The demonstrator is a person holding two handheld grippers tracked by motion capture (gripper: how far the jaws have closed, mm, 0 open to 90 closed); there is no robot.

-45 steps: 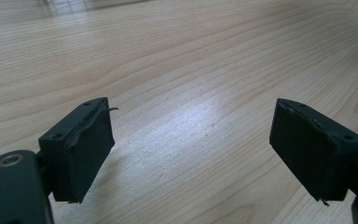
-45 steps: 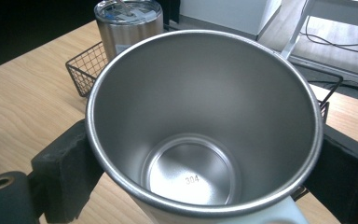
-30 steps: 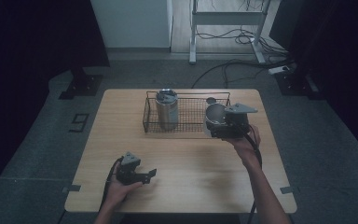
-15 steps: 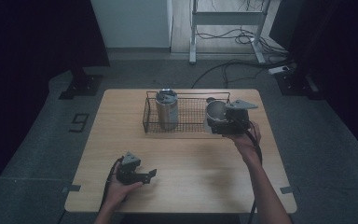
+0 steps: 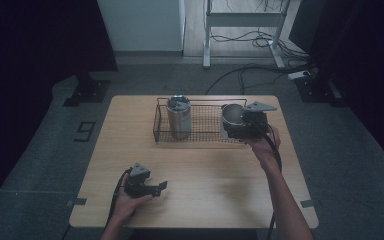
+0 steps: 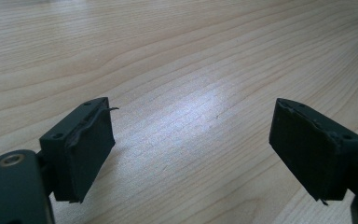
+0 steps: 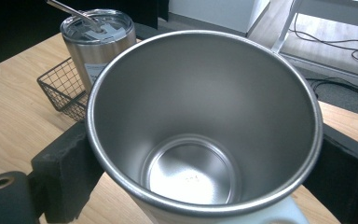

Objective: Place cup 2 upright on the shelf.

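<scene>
Wooden tabletop point(image 5: 205, 165): right gripper point(image 5: 237, 125) jaws clamped on open steel cup point(image 7: 205, 126) at wire basket's point(image 5: 200, 131) right end, lidded tumbler point(image 5: 179, 117) inside basket; left gripper point(image 5: 152, 189) jaws apart, well short of basket.

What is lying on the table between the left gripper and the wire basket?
Nothing: in the high view, the stretch of table from the left gripper up to the wire basket is bare wood. The left gripper view likewise shows bare wood ahead of its open jaws.
</scene>
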